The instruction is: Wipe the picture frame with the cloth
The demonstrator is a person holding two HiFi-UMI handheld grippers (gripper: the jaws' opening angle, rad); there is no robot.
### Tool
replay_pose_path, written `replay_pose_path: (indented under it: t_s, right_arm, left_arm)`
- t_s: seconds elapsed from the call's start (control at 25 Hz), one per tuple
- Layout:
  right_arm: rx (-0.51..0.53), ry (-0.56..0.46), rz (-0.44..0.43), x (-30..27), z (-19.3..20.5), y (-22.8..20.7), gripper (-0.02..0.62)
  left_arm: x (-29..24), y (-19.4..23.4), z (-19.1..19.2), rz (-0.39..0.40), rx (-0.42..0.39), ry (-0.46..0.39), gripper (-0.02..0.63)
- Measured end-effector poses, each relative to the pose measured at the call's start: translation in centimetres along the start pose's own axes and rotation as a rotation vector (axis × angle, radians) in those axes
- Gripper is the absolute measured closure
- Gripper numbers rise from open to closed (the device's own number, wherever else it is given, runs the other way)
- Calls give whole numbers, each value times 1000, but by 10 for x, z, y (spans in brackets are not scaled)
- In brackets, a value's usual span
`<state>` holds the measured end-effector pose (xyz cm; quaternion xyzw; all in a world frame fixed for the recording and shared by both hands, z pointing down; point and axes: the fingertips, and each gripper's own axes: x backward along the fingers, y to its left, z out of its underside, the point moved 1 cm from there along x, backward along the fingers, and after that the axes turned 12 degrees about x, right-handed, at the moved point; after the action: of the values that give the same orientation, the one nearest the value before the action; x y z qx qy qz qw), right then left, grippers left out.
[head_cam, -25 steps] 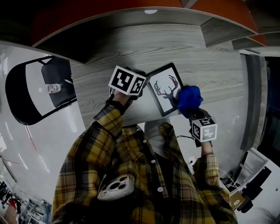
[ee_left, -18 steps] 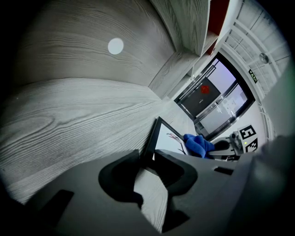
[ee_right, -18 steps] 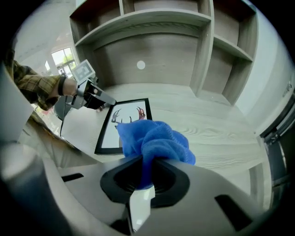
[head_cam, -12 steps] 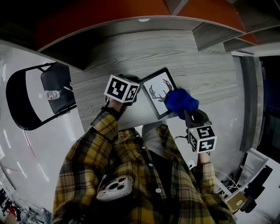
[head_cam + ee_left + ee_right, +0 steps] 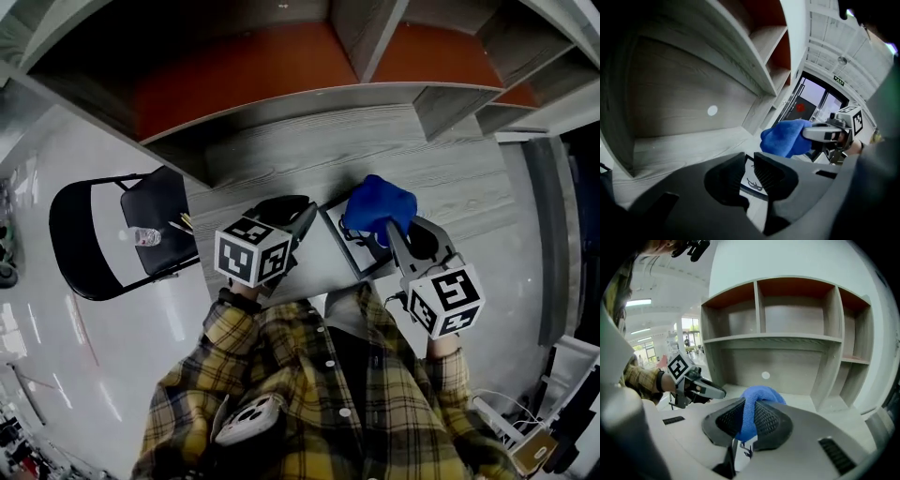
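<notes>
**A:** Where's the picture frame [image 5: 354,251] now?

**B:** It's lying flat on the grey wood-grain desk [image 5: 450,178], near the front edge and between the two grippers. It has a dark border around a white picture of a stag's antlers. In the head view the blue cloth [image 5: 377,206] covers its far corner, and in the left gripper view the cloth looks lifted clear of it.

**A:** And the tongs?

**B:** The right gripper [image 5: 746,418] is pinched on a fold of the cloth, and the rest bunches out above its tips. The left gripper [image 5: 749,164] has just been closing its jaws, but a gap remains between them. The frame shows through that gap, on the desk beyond. As far as I can tell, neither pad touches it, so that gripper holds nothing.

**A:** How would you expect the frame to handle?

**B:** I'd guess it's stiff, flat and light, so it could skate across the smooth desk under a wipe. The front may be glazed, which would make it slick and breakable. I'd steady it by the dark border or an outer edge, never on the picture face. The cloth is soft and floppy and needs only a light pinch.

**A:** Any writing?

**B:** None that I can read. There are only the square markers on the cubes, and a green sign over the doorway that's too small to read.
</notes>
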<state>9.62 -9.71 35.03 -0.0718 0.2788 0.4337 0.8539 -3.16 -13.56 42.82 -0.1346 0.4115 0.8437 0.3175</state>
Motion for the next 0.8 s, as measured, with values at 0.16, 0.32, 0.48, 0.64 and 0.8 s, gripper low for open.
replay_pose_path:
  t_s: [0.16, 0.32, 0.48, 0.64, 0.8]
  right_arm:
    - [19, -99, -13, 4, -35, 11, 546]
    - [-17, -210, -59, 14, -67, 23, 546]
    - [-54, -284, -108, 20, -88, 31, 546]
    - [-39, -314, -137, 24, -99, 42, 548]
    - [-30, -321, -142, 28, -105, 48, 548]
  left_arm:
    - [37, -26, -22, 38, -26, -118, 560]
    - [70, -48, -42, 65, -46, -211, 583]
    - [92, -67, -54, 75, -86, -251, 598]
    - [102, -82, -58, 88, -117, -278, 600]
    - [107, -91, -59, 100, -136, -284, 600]
